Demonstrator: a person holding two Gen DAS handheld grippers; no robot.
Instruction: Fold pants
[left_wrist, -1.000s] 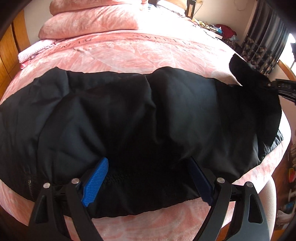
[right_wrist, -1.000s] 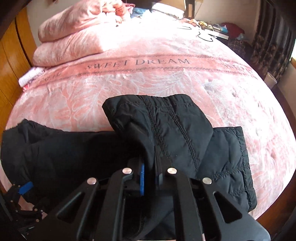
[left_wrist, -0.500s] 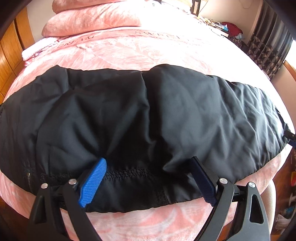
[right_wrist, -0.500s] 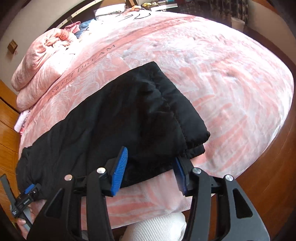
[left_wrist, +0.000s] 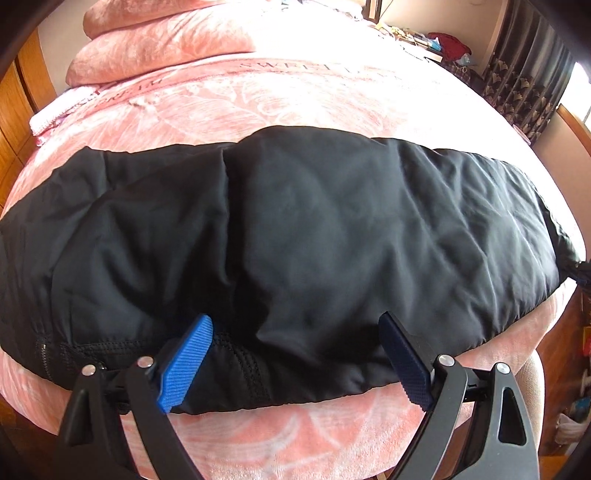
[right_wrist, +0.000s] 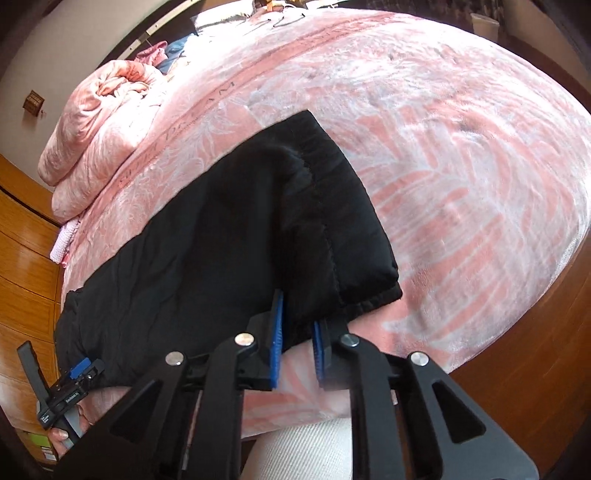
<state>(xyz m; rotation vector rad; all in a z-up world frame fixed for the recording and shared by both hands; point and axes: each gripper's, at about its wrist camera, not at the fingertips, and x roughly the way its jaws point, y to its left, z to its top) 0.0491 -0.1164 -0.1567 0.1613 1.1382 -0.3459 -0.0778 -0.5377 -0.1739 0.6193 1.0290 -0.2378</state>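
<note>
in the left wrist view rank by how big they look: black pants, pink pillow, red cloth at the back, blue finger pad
1. black pants
2. pink pillow
3. blue finger pad, enlarged by nearness to the camera
4. red cloth, far away

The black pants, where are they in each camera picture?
Left wrist view: the black pants stretch across the middle, edge to edge.
Right wrist view: the pants run from lower left to centre, hem end at the right gripper.
Shared landmark: the pink pillows.

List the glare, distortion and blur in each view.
Left wrist view: window glare washes out the far pink patterned bedspread; fisheye bows the black padded pants. Right wrist view: bedspread bulges into a dome, sheen at right; right gripper is slightly blurred.
</note>
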